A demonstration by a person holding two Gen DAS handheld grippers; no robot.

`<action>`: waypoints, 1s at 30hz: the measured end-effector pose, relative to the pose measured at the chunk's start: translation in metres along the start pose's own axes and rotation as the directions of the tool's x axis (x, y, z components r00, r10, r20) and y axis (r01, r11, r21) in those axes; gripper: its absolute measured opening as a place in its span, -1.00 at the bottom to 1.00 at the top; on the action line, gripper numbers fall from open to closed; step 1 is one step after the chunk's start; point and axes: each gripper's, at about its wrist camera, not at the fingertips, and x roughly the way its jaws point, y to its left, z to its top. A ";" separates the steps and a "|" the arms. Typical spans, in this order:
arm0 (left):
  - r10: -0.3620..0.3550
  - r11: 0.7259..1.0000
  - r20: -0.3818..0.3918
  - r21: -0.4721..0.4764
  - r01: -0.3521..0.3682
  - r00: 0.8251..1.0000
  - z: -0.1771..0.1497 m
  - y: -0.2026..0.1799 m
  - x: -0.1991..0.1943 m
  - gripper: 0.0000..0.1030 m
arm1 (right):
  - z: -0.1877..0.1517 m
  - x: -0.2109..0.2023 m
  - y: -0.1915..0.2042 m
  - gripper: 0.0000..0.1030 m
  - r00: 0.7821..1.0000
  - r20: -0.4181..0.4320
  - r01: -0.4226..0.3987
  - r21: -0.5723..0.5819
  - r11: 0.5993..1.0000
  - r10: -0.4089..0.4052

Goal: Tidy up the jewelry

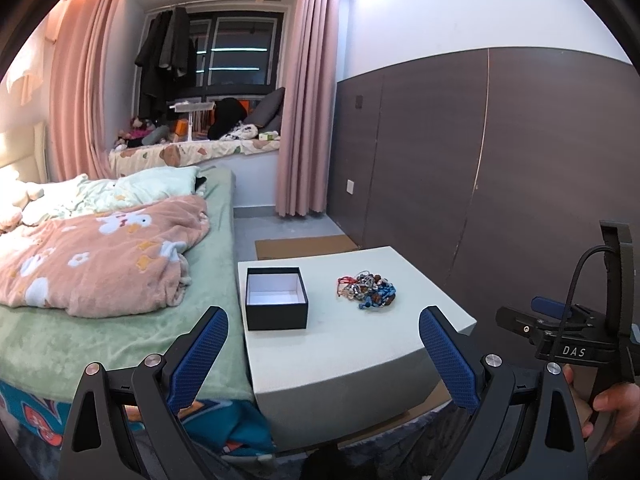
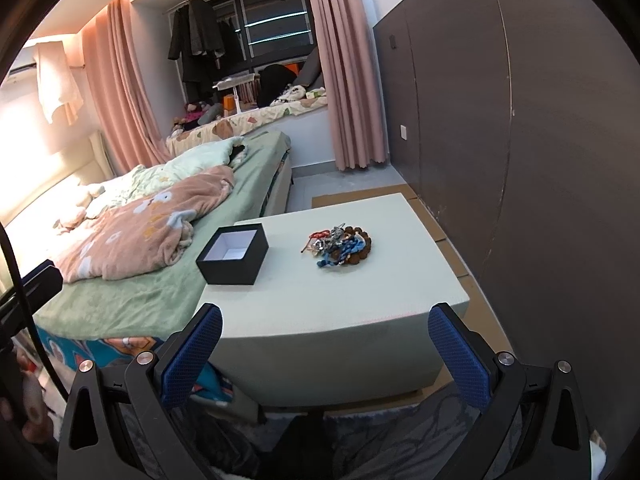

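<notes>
A pale, block-shaped surface (image 1: 360, 344) stands beside a bed with a green sheet (image 1: 120, 344) and a pink blanket with white flower prints (image 1: 100, 264). On this surface sits a black square cardboard box with a white inside (image 1: 276, 298), open at the top and with nothing visible inside. At about 3 o'clock from the box, apart from it, lies a tangled heap of bead bracelets and cords in red, blue, brown and silver (image 1: 366, 290). The heap rests directly on the surface and nothing touches it.

The left gripper (image 1: 324, 354) hangs at the near edge of the surface, its jaws spread wide with nothing between them; the blue textured pads (image 1: 198, 358) are well apart. The right gripper (image 2: 325, 354) is also at the near edge, its jaws spread wide and holding nothing. In the right view the box (image 2: 234, 256) is at about 11 o'clock from the gripper and the heap (image 2: 339, 246) at about 12 o'clock, both well apart from the pads.

In the left view the body of the right gripper shows at about 3 o'clock, held by a hand (image 1: 608, 408). Behind, pink curtains (image 1: 304, 92) frame a dark window (image 1: 236, 52).
</notes>
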 end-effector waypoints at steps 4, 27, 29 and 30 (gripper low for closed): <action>-0.007 1.000 -0.018 -0.005 0.007 1.000 0.011 0.003 0.028 0.87 | 0.011 0.024 -0.009 1.00 1.000 -0.030 -0.001 0.012 1.000 0.001; -0.123 0.992 -0.235 -0.020 0.121 0.964 0.026 -0.003 0.182 0.50 | 0.036 0.169 -0.064 0.29 0.961 -0.222 -0.113 0.240 0.964 0.167; -0.126 0.992 -0.260 -0.023 0.124 0.957 0.025 -0.002 0.192 0.40 | 0.035 0.181 -0.068 0.24 0.954 -0.236 -0.123 0.259 0.958 0.186; -0.128 0.992 -0.272 -0.027 0.125 0.954 0.024 -0.001 0.198 0.39 | 0.035 0.189 -0.069 0.23 0.949 -0.243 -0.130 0.274 0.953 0.199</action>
